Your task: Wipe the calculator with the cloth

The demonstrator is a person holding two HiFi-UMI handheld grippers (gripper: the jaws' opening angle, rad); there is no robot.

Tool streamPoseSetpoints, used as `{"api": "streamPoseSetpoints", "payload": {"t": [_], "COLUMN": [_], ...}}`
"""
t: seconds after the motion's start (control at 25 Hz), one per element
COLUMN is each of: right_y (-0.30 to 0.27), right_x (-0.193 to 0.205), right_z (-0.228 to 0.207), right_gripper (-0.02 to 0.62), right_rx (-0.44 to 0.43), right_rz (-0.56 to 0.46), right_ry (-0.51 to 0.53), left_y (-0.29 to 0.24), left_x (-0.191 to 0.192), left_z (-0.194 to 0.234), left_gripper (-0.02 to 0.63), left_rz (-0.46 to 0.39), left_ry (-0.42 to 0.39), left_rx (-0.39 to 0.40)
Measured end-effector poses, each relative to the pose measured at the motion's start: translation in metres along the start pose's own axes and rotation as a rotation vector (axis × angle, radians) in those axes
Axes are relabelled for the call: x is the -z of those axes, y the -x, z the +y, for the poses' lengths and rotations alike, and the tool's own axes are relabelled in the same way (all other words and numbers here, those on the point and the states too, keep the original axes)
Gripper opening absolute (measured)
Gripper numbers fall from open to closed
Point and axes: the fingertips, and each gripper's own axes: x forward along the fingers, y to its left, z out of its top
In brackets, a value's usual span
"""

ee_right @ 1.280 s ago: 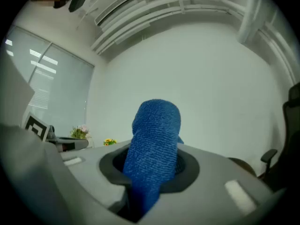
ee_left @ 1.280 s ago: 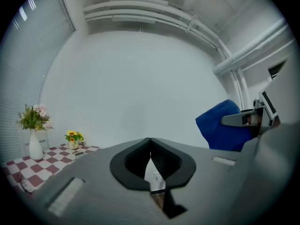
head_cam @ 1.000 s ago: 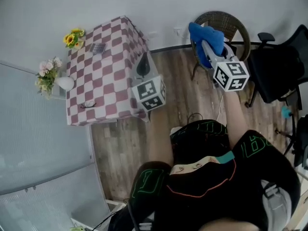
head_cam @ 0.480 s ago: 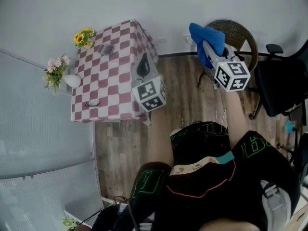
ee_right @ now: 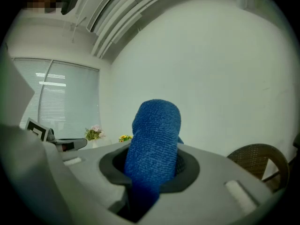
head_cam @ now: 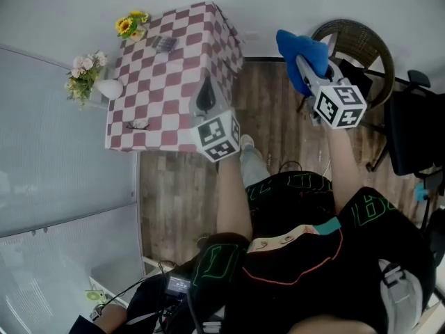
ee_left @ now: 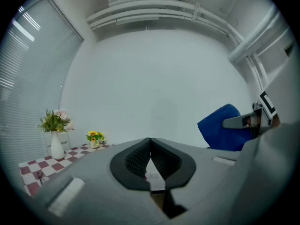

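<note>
The right hand-held gripper (ee_right: 152, 165) pinches the blue cloth (ee_right: 154, 135), which stands up as a thick fold between its jaws. It is held high, well to the right of the checkered surface (head_cam: 174, 82), over the wooden floor (head_cam: 181, 200). The left hand-held gripper (ee_left: 150, 146) has its jaws pressed together on nothing and hangs over the surface's near right corner. At the surface's left edge stands a white vase of pink flowers (head_cam: 104, 88). Toward its far edge lies a small flat grey thing, probably the calculator (head_cam: 165, 44), just beside a pot of yellow flowers (head_cam: 129, 25).

This looks like the approach, with wiping not yet begun: the cloth is well apart from the calculator. The next move calls for carrying the cloth over the surface and down flat onto the calculator. The left jaws may need to spread to steady it, since so light a thing could slide.

The calculator is too small to show keys or screen, and neither gripper view shows it. A small dark thing near the surface's near edge cannot be identified.
</note>
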Motion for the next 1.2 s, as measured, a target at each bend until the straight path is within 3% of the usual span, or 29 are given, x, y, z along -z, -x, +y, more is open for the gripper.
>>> {"api": "streamPoseSetpoints", "payload": {"t": [0.28,0.68,0.96,1.2], "right_y": [-0.070,-0.189,-0.272,-0.310], "right_x": [0.033,0.050,0.038,0.045], "right_z": [0.005,0.034,0.074,0.091], "right_gripper": [0.112,0.112,0.112,0.112], "right_rx": [0.008,0.023,-0.038,-0.082], "right_rz": [0.097,0.185,0.219,0.274], "right_ry": [-0.003,0.009,0.092,0.145], "left_y": [-0.055,-0.151,-0.197,-0.216], "left_x": [0.048,0.075,0.081,0.102], "left_z": [0.031,0.113,0.188,0.224], "left_gripper": [0.011,0.011,0.011,0.011], "left_rz": [0.093,0.158,0.146,0.168], "left_ry": [0.048,0.108,0.206,0.280], "left_rx": [0.025,0.059,-0.004,-0.044]}}
